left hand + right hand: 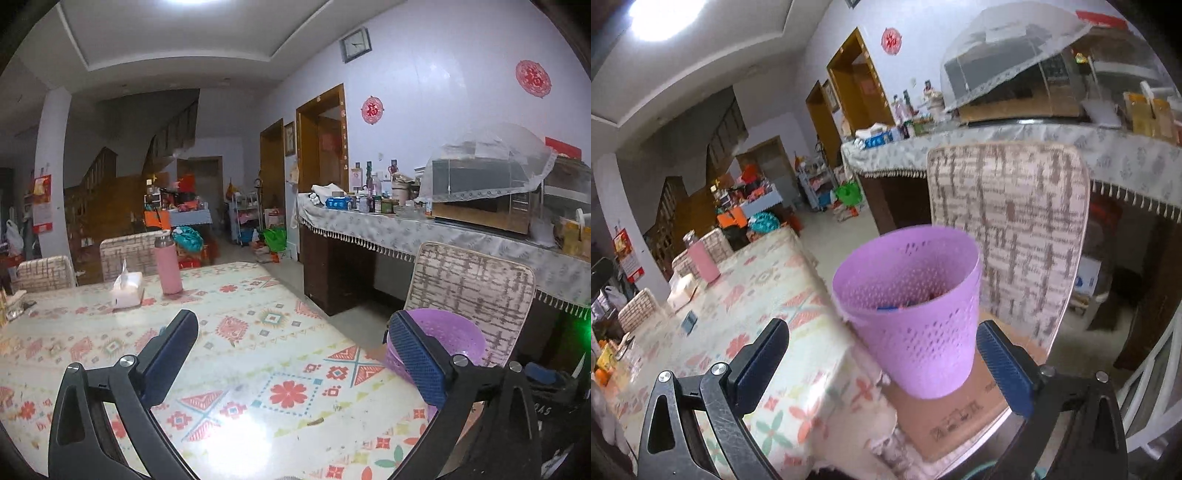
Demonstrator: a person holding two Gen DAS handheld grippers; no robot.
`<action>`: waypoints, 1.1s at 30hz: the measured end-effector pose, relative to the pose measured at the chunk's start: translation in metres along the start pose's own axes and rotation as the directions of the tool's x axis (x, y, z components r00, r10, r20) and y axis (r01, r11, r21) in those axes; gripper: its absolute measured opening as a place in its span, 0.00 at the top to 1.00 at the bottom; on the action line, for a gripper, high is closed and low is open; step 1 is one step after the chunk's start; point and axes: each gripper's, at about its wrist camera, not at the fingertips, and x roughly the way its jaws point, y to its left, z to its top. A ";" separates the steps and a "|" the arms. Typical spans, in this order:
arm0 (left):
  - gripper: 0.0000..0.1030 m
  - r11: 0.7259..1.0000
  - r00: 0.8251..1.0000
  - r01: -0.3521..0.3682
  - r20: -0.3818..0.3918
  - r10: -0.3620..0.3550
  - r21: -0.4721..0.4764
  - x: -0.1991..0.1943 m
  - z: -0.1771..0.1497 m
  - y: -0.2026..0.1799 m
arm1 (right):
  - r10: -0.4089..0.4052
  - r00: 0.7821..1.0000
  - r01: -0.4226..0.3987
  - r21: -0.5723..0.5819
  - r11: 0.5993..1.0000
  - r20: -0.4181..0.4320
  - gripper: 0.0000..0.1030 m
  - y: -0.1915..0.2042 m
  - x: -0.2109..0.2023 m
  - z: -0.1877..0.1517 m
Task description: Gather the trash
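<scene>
Purple bin [916,314] beside table edge [827,280]

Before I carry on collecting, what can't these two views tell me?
- Bin contents, right wrist view: its near wall hides all but blue and dark scraps at the rim.
- Bin, left wrist view: the left tool's finger covers its lower part.
- Small dark scrap on the table: too small to identify.

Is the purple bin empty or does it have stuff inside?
Not empty. The purple bin stands upright, and a few small bits, one of them blue, show at the bottom.
</scene>
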 end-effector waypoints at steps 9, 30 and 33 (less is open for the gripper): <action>0.00 0.999 0.998 0.035 -0.049 -0.034 0.023 0.001 -0.023 -0.015 | -0.003 0.999 0.000 -0.108 0.994 -0.033 0.00 0.030 -0.002 -0.019; 0.00 0.989 0.938 0.145 -0.315 -0.143 -0.020 0.056 -0.068 -0.032 | -0.150 0.981 0.132 -0.147 0.980 -0.123 0.00 0.015 0.019 -0.035; 0.00 0.989 0.932 0.147 -0.331 -0.146 -0.022 0.059 -0.071 -0.033 | -0.174 0.977 0.153 -0.160 0.975 -0.122 0.00 0.013 0.016 -0.036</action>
